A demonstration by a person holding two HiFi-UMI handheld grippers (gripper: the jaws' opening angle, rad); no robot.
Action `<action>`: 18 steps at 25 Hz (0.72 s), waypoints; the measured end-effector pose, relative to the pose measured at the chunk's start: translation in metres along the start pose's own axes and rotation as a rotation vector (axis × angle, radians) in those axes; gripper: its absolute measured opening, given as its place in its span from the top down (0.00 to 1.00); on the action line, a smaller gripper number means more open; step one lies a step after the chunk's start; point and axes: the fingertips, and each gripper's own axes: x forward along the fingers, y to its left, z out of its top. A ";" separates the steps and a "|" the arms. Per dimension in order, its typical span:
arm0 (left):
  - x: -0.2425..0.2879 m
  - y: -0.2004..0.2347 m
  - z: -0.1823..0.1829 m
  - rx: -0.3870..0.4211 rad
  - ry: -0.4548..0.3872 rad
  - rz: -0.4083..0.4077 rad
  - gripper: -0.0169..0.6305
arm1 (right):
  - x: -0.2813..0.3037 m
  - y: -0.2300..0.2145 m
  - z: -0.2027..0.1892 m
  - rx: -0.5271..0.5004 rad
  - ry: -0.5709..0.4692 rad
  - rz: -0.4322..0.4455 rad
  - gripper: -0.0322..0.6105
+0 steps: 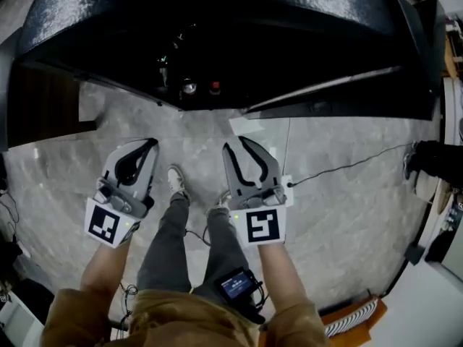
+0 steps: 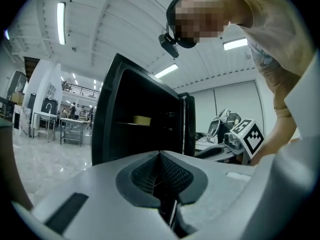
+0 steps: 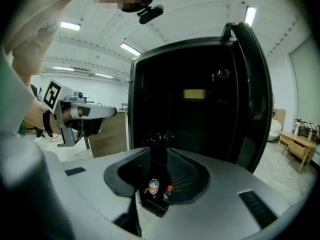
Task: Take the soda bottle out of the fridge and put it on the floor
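Note:
The black fridge (image 1: 217,35) stands open in front of me, its inside dark. Low inside it a small soda bottle (image 3: 169,190) with a red cap (image 1: 215,87) stands next to a can (image 3: 153,186). My right gripper (image 1: 235,144) is short of the fridge and points at these two, which show through the narrow gap between its jaws; it is open with nothing in it (image 3: 158,150). My left gripper (image 1: 154,143) is held beside it above the floor, also outside the fridge, with its jaws shut together and nothing in them (image 2: 160,155).
The fridge door (image 3: 250,84) hangs open to the right. A yellow item (image 3: 194,94) lies on an upper shelf. The person's legs and shoes (image 1: 176,181) stand between the grippers on the marble floor (image 1: 340,208). A cable (image 1: 347,166) runs across it to a black object (image 1: 434,157).

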 end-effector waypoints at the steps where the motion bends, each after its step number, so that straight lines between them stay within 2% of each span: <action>1: 0.002 0.000 -0.015 0.003 0.002 0.003 0.97 | 0.008 0.000 -0.015 -0.006 0.007 0.009 0.79; 5: 0.010 -0.006 -0.074 -0.004 0.006 0.025 0.97 | 0.032 -0.003 -0.065 -0.042 0.002 0.012 0.83; 12: 0.019 0.001 -0.169 0.026 0.001 0.045 0.97 | 0.082 0.005 -0.158 -0.073 0.013 0.041 0.81; 15: 0.028 0.008 -0.210 0.007 -0.031 0.051 0.97 | 0.110 0.004 -0.199 -0.097 0.015 0.051 0.78; 18: 0.034 0.011 -0.245 -0.007 -0.030 0.033 0.97 | 0.131 0.003 -0.220 -0.124 0.002 0.057 0.78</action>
